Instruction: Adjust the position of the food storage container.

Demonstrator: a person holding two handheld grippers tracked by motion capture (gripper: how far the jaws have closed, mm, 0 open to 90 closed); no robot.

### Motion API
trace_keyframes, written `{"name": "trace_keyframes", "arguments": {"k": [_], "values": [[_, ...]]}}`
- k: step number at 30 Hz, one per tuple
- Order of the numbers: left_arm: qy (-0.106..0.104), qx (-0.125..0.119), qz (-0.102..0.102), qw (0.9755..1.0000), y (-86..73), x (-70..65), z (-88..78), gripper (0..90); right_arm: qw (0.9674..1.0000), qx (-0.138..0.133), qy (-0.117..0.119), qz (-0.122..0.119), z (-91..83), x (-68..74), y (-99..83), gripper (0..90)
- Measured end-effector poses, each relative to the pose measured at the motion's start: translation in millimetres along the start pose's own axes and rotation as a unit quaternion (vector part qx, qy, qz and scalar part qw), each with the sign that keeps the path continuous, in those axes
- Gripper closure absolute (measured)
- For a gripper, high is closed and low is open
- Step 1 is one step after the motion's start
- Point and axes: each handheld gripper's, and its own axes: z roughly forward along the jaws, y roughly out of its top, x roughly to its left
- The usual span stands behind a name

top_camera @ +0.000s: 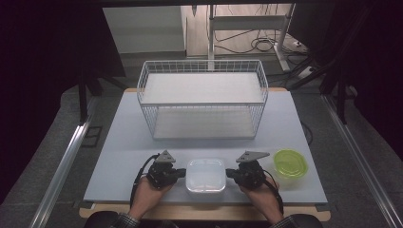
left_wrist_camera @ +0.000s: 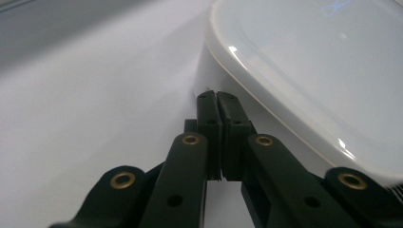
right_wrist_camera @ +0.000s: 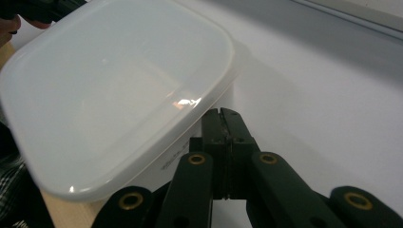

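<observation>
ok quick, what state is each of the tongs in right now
left tongs: closed, holding nothing, tips at the white container's side.
right tongs: closed, holding nothing, tips at its opposite side.

White lidded box (left_wrist_camera: 309, 71) runs off top and right edges in left gripper view, off the left edge in right gripper view. Contents unreadable through its cloudy lid. Person's forearms cropped at bottom of high view.

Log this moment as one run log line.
left gripper: shut, at white container left side | right gripper: shut, at right side | container: on table
</observation>
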Motion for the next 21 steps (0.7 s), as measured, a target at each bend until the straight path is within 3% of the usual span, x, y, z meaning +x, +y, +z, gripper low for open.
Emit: {"name": "trace_keyframes", "arguments": {"k": [4, 8, 11, 15, 17, 21], "values": [[0.006, -0.001, -0.002, 1.0000, 6.9, 4.4, 5.3, 89.0, 1.0000, -0.003, -0.003, 0.004, 3.6, -5.3, 3.8, 89.4], [-0.009, -0.004, 0.005, 0.9999, 9.9, 2.7, 10.1, 85.3, 1.0000, -0.001, 0.001, 0.008, 5.2, -8.5, 4.0, 88.6], [0.011, 0.005, 0.021, 0.9997, 7.0, -2.4, 2.7, 84.5, 1.0000, 0.003, -0.002, -0.003, 4.2, -4.8, 3.4, 88.4], [0.020, 0.008, 0.020, 0.9996, -2.7, -4.0, -11.0, 86.4, 1.0000, 0.006, -0.004, -0.007, -4.0, -3.0, -2.0, 88.9], [-0.001, 0.003, 0.009, 0.9999, -17.8, -5.9, -24.0, 87.3, 0.9999, 0.010, 0.012, -0.005, -13.6, 1.7, -11.6, 88.9], [-0.013, 0.003, 0.018, 0.9997, -25.4, -14.1, -30.5, 87.8, 0.9994, 0.018, 0.029, -0.010, -23.8, 13.8, -24.3, 89.0]]}}
